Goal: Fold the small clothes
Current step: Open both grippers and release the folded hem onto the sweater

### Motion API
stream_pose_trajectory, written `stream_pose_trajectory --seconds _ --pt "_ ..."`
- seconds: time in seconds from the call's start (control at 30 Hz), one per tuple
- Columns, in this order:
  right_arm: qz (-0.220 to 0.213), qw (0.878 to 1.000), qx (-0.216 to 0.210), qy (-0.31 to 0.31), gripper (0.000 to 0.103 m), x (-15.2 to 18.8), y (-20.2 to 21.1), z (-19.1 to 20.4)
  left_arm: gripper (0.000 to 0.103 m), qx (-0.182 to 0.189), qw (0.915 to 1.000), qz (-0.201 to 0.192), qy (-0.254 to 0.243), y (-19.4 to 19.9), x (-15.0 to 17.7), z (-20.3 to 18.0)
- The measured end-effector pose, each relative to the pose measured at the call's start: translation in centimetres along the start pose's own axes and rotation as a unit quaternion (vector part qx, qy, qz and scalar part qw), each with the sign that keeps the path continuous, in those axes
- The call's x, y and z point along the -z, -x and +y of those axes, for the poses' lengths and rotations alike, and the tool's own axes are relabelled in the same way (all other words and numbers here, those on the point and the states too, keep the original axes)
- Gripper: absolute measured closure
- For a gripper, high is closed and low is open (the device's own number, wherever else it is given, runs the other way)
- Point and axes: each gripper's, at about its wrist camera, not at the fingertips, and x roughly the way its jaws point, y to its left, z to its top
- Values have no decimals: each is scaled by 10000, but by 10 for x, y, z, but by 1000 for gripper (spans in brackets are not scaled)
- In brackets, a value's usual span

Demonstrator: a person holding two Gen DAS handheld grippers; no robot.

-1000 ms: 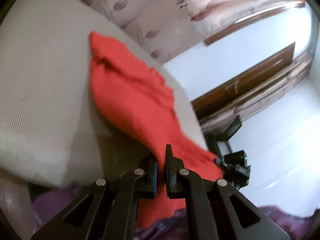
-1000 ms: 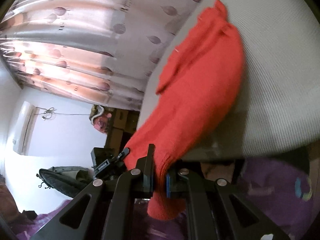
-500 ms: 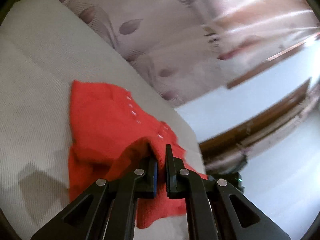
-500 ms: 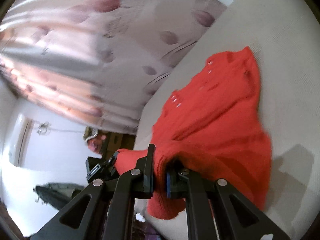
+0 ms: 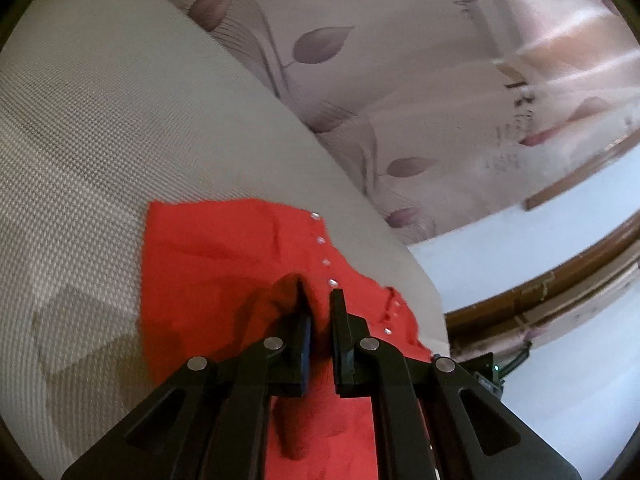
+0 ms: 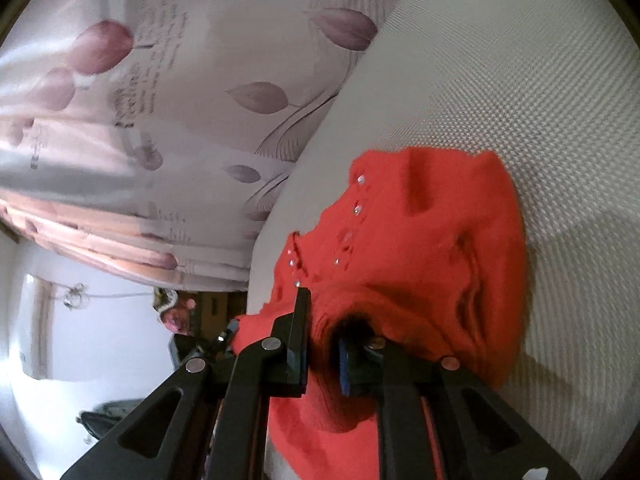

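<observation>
Soft daylight through the backlit curtain [image 5: 460, 80], blown out near the upper right; heavy fisheye bending and dark vignette at edges, mild motion blur, gripper shadows on the surface [image 6: 520, 80].

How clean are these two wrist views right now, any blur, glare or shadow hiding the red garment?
Left wrist: the red garment is fairly sharp, the curtain smeared, with bright streaks at upper right; a fingers' shadow darkens the grey surface. Right wrist: strong fisheye bend, curtain soft, garment edges slightly blurred; the fabric fold hides the right-hand finger tip.
</observation>
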Motion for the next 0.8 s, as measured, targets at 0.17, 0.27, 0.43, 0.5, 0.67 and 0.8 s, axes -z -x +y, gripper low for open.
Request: stream_pose_trajectory --seconds 0.17,0.27,0.43,0.5,0.67,0.8 --pt "-162 9979 -488 -397 77 -10 -2 -11 74 123 9991 -213 348 1 -13 8" --pt "-406 9911 -1069 -686 54 -16 0 -15 50 -40 9968 -694 402 13 -23 11" --pt "-921 9831 -1307 -894 38 -22 9 -18 49 -408 9929 -1116 35 38 -31 4" --pt "-984 9835 -1220 -900 38 -21 14 -16 49 -311 9950 -926 -183 47 -26 -2" --pt "-65 9953 -637 722 38 19 1 51 40 -345 9915 -398 -1192 67 13 -30" --pt "1066 9723 220 2070 38 70 -60 110 40 -377 9878 -66 -1508 71 38 -39"
